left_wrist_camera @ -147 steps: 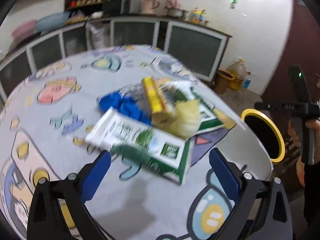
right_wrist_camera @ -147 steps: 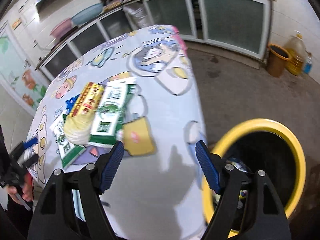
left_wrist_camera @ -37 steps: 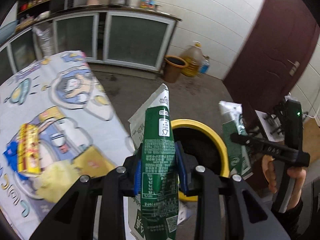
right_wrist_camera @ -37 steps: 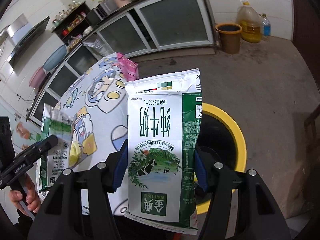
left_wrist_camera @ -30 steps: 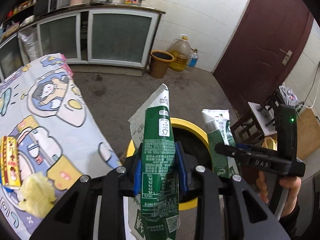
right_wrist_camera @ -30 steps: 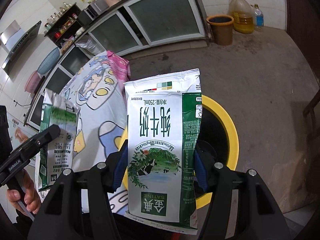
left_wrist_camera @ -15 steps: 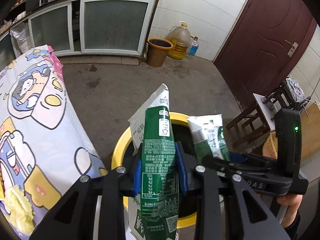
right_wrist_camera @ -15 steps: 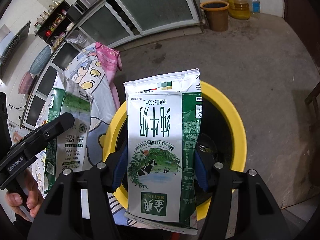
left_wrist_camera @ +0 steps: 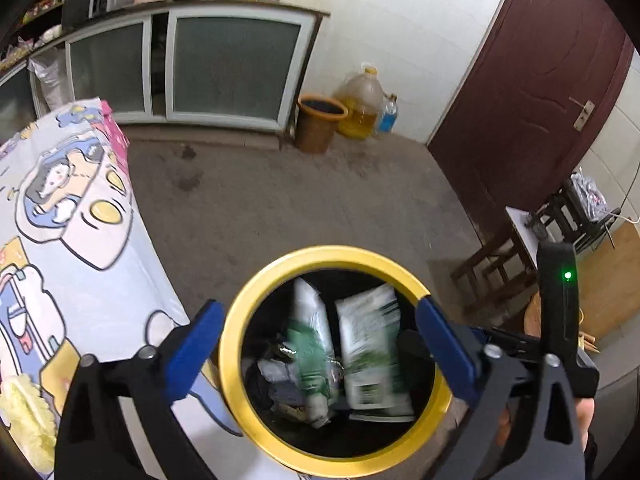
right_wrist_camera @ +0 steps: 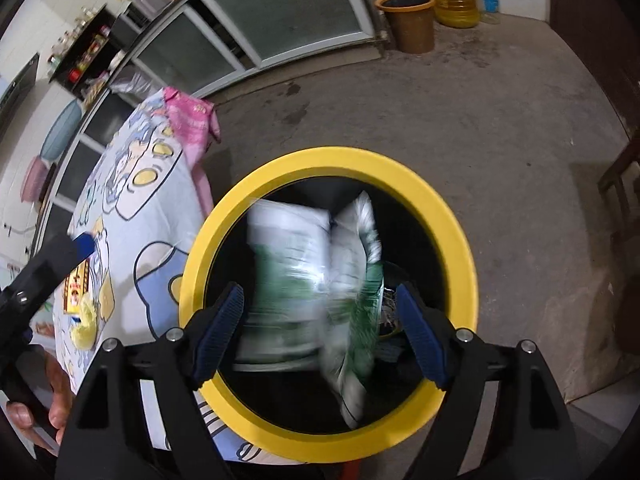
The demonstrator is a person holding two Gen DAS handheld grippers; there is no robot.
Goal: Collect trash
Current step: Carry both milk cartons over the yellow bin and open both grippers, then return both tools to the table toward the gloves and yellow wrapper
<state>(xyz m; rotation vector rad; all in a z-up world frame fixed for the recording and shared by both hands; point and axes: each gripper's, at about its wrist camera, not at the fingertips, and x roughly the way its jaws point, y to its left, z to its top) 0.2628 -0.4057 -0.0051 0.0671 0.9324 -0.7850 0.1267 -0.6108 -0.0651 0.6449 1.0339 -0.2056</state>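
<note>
Both milk cartons (left_wrist_camera: 340,352) were clamped half a second ago; now they're loose inside the yellow bin (left_wrist_camera: 256,292), lower centre. Left gripper (left_wrist_camera: 320,344) and right gripper (right_wrist_camera: 320,320) just sprang open, empty. Cartons too blurred to read.

Soft, even indoor light is filling both views, leaving the grey concrete floor (left_wrist_camera: 280,200) dull and casting only faint shadows. Fisheye distortion is bending the white-framed cabinet doors (right_wrist_camera: 256,36) and blackening the corners. The green-and-white milk cartons (right_wrist_camera: 312,280) are smearing with motion blur inside the dark, yellow-rimmed round bin (right_wrist_camera: 460,248).
</note>
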